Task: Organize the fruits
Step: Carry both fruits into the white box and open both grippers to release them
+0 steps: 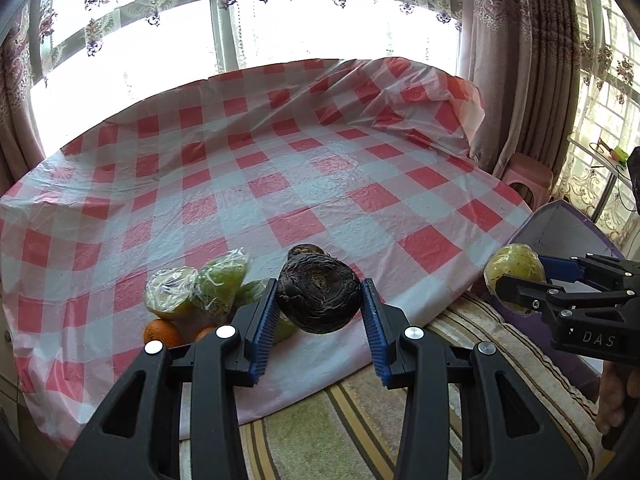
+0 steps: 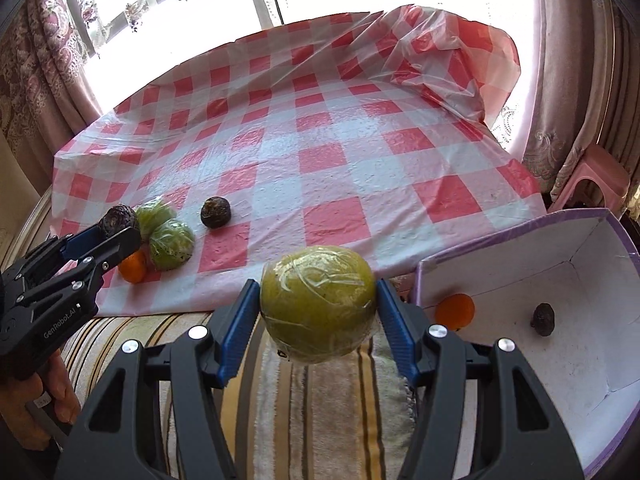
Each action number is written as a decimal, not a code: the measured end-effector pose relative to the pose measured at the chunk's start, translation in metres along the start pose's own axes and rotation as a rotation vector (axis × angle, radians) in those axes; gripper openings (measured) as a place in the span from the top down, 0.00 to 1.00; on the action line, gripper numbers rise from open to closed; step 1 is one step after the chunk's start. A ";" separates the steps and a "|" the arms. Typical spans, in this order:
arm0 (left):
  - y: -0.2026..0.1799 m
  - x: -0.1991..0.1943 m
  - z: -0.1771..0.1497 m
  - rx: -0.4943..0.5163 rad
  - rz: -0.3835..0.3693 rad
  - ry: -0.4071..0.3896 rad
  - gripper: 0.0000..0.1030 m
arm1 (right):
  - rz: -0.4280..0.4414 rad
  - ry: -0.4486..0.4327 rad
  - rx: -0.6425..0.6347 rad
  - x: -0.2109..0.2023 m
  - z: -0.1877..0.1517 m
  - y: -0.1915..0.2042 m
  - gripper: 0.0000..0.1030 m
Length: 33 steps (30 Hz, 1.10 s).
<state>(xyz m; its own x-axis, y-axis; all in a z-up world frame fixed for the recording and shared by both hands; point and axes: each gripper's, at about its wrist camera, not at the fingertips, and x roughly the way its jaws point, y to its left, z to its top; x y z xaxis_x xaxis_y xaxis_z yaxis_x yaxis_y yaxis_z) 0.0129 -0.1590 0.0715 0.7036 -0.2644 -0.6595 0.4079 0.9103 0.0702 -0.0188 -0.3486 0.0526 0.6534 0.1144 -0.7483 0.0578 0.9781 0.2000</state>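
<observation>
Blue-padded fingers (image 1: 264,330) of the left claw (image 1: 320,304) clamp a dark, wrinkled fruit (image 1: 319,296) from both sides, holding it in the air over the near edge of the red-and-white checked cloth (image 1: 280,168). Just beyond it on the cloth lie wrapped green fruits (image 1: 218,280), an orange (image 1: 162,333) and another dark fruit (image 2: 215,212) a little apart.

Off to the right, the right claw (image 2: 318,306) grips a round green fruit wrapped in clear film (image 2: 318,304), its pads pressed against both sides, above a striped towel-like cover (image 2: 320,408) near the cloth's edge. Beside it stands an open box with a purple rim (image 2: 520,216) and white inside; on the box floor rest a second orange (image 2: 455,311) and a small dark fruit (image 2: 543,319), well apart from each other. A hand (image 2: 28,412) holds the left claw's grip. Patterned curtains (image 1: 500,60) hang behind the cloth, with a pink stool (image 2: 596,178) at the far right.
</observation>
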 end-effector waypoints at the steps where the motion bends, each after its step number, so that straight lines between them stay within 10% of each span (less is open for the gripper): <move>1: -0.007 0.001 0.000 0.013 -0.011 0.003 0.62 | -0.008 0.000 0.005 -0.001 0.000 -0.004 0.42; 18: -0.105 0.022 0.010 0.203 -0.158 0.024 0.62 | -0.234 -0.003 0.094 -0.027 -0.012 -0.107 0.42; 33: -0.216 0.062 0.013 0.435 -0.339 0.090 0.62 | -0.421 0.161 0.108 0.003 -0.023 -0.181 0.42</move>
<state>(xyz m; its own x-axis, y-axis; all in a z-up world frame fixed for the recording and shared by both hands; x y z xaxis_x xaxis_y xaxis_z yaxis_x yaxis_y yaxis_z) -0.0239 -0.3758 0.0256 0.4464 -0.4743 -0.7588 0.8188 0.5586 0.1325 -0.0443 -0.5214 -0.0007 0.4315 -0.2548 -0.8654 0.3765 0.9226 -0.0839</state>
